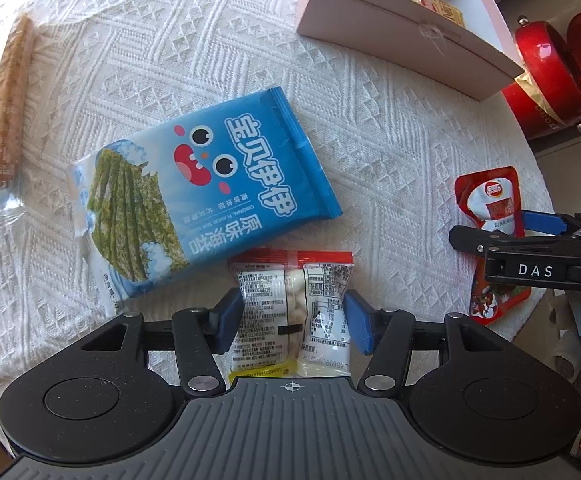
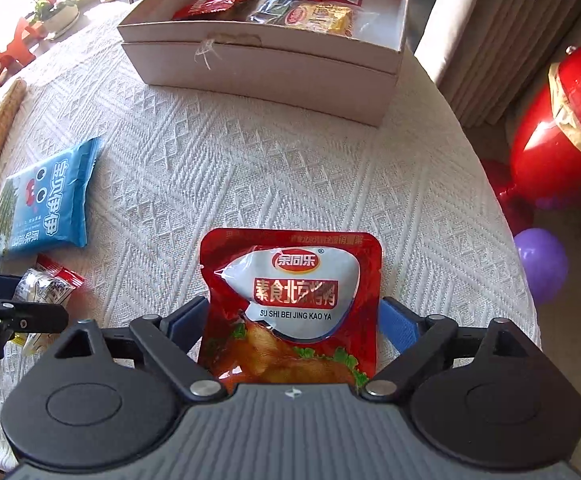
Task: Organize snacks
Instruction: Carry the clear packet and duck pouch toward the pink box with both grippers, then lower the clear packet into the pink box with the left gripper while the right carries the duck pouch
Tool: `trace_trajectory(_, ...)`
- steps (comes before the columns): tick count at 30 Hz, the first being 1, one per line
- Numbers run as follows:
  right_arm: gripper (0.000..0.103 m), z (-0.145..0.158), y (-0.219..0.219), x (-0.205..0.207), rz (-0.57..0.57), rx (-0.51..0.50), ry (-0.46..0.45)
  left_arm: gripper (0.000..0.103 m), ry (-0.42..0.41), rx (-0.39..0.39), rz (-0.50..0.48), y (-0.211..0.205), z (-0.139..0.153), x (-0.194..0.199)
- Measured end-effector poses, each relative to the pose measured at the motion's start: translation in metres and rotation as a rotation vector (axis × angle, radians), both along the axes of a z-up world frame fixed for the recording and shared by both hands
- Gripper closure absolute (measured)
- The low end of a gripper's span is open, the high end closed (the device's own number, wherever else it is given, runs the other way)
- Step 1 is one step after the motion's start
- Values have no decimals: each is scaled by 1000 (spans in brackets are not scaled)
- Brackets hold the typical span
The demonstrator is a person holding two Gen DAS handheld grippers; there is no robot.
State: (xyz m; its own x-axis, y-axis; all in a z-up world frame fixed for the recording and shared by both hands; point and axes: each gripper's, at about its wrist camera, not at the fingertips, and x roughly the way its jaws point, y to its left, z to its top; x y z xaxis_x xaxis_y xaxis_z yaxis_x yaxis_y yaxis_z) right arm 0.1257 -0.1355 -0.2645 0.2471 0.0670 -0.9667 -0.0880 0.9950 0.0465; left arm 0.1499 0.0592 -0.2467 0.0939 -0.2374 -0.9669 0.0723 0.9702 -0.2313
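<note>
My left gripper (image 1: pixel 292 320) is shut on a small clear packet of white candies with a red top (image 1: pixel 290 304), its blue pads pressed on both sides. My right gripper (image 2: pixel 292 320) is shut on a red pouch labelled Su Shi Bei Jing Kao Ya (image 2: pixel 290 300); the pouch also shows in the left wrist view (image 1: pixel 494 220). A blue seaweed snack bag (image 1: pixel 198 196) lies flat on the white tablecloth (image 1: pixel 390 160), just beyond the candy packet. An open white cardboard box (image 2: pixel 258 68) holds several snack packets at the far side.
A long brown baked stick in a clear wrapper (image 1: pixel 8 100) lies at the table's far left. A red metal pot (image 2: pixel 570 120) and a purple balloon (image 2: pixel 540 266) sit off the table's right edge. The table edge curves close on the right.
</note>
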Motion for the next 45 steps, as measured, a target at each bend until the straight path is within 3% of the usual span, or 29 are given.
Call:
trace_trajectory(4,0,-3,2,-6,-12,-16,-34,42,-2,11,-4,-2,-1,1)
trace_trajectory(6,3,0,3,-4,-10,-15,-21,42,-1,18,-9,-4,-1,1)
trace_trajectory(11,37,23,10,-1,9,18,-20,42,1,45,-22,-11,-2,2)
trace_trajectory(12,54,27,11,0,15,30,-18,42,1,48,-23,-13,-2,2)
trace_trajectory(16,68,41,14,1,23,60,-31,42,6,53,-31,-20,-1,3)
trace_trajectory(22,77,58,-2,-3,-8,137,-32,42,15,42,-53,-41,-2,4)
trace_trajectory(29,80,74,-37,-16,-102,145,-71,42,15,36,-85,-68,-6,7)
trace_trajectory(30,79,72,-38,-16,-92,143,-63,42,13,39,-90,-70,-6,8)
trace_trajectory(33,56,61,-34,-10,-54,141,-25,42,13,43,-98,-77,-7,13)
trace_trajectory(36,55,47,-17,-7,-4,100,21,42,16,57,-112,-84,-10,17)
trace_trajectory(40,62,21,-1,-8,47,18,113,42,17,61,-116,-85,-12,18)
trace_trajectory(43,50,18,5,-9,74,29,93,42,15,58,-115,-81,-10,17)
trace_trajectory(45,49,18,5,-9,61,33,63,42,13,54,-113,-80,-9,17)
